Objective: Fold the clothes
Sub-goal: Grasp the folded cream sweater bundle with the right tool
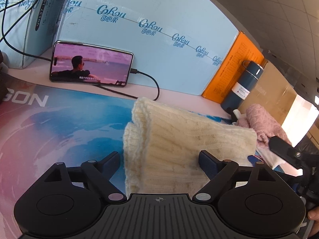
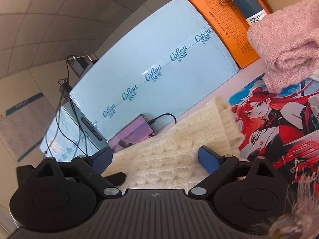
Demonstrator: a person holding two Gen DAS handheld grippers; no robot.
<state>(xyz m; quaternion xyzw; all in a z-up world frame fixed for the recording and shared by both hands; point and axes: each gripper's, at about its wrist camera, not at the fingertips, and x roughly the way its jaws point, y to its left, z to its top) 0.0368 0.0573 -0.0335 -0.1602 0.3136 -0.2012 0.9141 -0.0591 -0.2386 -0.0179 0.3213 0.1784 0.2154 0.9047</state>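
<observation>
A cream cable-knit garment (image 1: 179,139) lies folded in layers on the printed desk mat (image 1: 59,129). My left gripper (image 1: 159,160) is open, its jaws spread wide just above the garment's near edge. In the right wrist view the same cream knit (image 2: 169,153) lies under my right gripper (image 2: 154,155), which is open and empty over it. A folded pink knit (image 2: 289,45) sits at the right, also visible in the left wrist view (image 1: 263,125). The right gripper's body (image 1: 285,151) shows at the left view's right edge.
A phone (image 1: 91,63) playing video leans on a light blue carton (image 1: 159,39), with a cable (image 1: 151,83) trailing to the mat. An orange box (image 1: 235,67) and a dark blue vacuum bottle (image 1: 243,83) stand behind. The mat shows a red-haired figure (image 2: 269,119).
</observation>
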